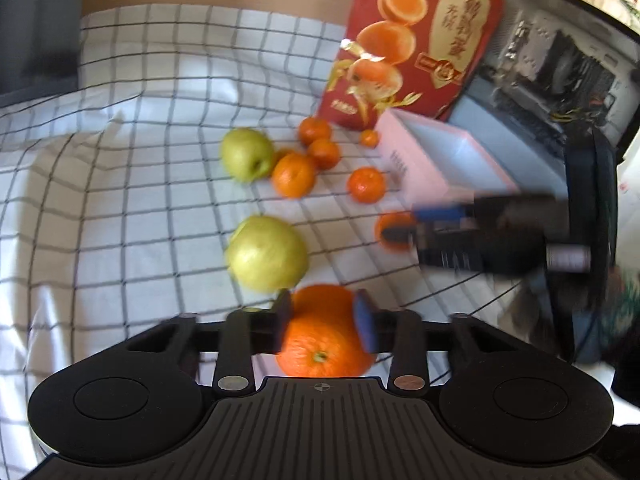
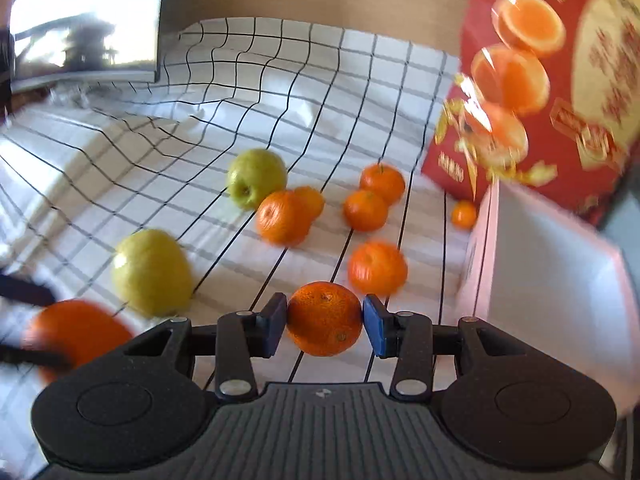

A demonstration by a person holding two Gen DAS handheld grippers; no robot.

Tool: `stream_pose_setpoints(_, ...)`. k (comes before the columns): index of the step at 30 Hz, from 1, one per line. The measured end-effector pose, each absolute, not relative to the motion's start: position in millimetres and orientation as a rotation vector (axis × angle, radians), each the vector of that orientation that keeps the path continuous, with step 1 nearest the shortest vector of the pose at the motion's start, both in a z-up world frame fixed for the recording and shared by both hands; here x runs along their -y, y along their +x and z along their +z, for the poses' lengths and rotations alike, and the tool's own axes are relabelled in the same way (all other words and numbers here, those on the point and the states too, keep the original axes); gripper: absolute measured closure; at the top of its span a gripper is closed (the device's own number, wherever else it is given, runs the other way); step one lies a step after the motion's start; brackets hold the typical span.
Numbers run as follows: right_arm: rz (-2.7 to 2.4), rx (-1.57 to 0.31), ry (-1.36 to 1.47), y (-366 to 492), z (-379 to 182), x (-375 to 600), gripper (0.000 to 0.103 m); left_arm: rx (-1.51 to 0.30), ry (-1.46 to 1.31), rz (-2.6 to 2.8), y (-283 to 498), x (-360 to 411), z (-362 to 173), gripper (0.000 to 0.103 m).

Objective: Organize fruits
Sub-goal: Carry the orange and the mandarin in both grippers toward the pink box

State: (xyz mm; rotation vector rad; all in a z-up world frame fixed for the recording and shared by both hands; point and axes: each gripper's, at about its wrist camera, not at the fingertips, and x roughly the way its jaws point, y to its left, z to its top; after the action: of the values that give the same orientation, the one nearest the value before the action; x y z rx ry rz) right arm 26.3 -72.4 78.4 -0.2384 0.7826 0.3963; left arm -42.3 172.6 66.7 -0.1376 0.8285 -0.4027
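My left gripper (image 1: 325,320) is shut on a large orange (image 1: 325,344), held over the checked cloth. My right gripper (image 2: 325,320) is shut on a mandarin (image 2: 325,318); it also shows in the left wrist view (image 1: 394,234) at the right, with that mandarin (image 1: 390,222) between its fingers. Two green apples (image 1: 267,253) (image 1: 246,154) and several loose mandarins (image 1: 294,174) lie on the cloth. The right wrist view shows the same apples (image 2: 152,272) (image 2: 256,178), mandarins (image 2: 377,267) and the left-held orange (image 2: 76,332) at the lower left.
A pink open box (image 1: 444,160) (image 2: 532,248) stands at the right on the checked cloth (image 1: 120,184). A red orange carton (image 1: 412,40) (image 2: 548,80) stands behind it. An open computer case (image 1: 560,64) is at far right. A monitor (image 2: 84,24) is at far left.
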Motion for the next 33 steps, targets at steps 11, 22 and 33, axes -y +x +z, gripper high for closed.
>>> stream_pose_setpoints(11, 0.361, -0.833, -0.203, -6.6, 63.7, 90.9, 0.061, -0.816, -0.077, -0.391, -36.4, -161.7, 68.5, 0.067)
stream_pose_setpoints(22, 0.367, -0.83, -0.257, -13.3, 61.7, 95.4, 0.059, -0.819, -0.032, -0.431, -40.4, -138.0, 65.3, 0.056)
stream_pose_setpoints(33, 0.348, -0.841, -0.238, -17.0, 58.4, 105.6, 0.053, -0.824, 0.083, -0.421, -29.8, -112.7, 67.6, 0.054)
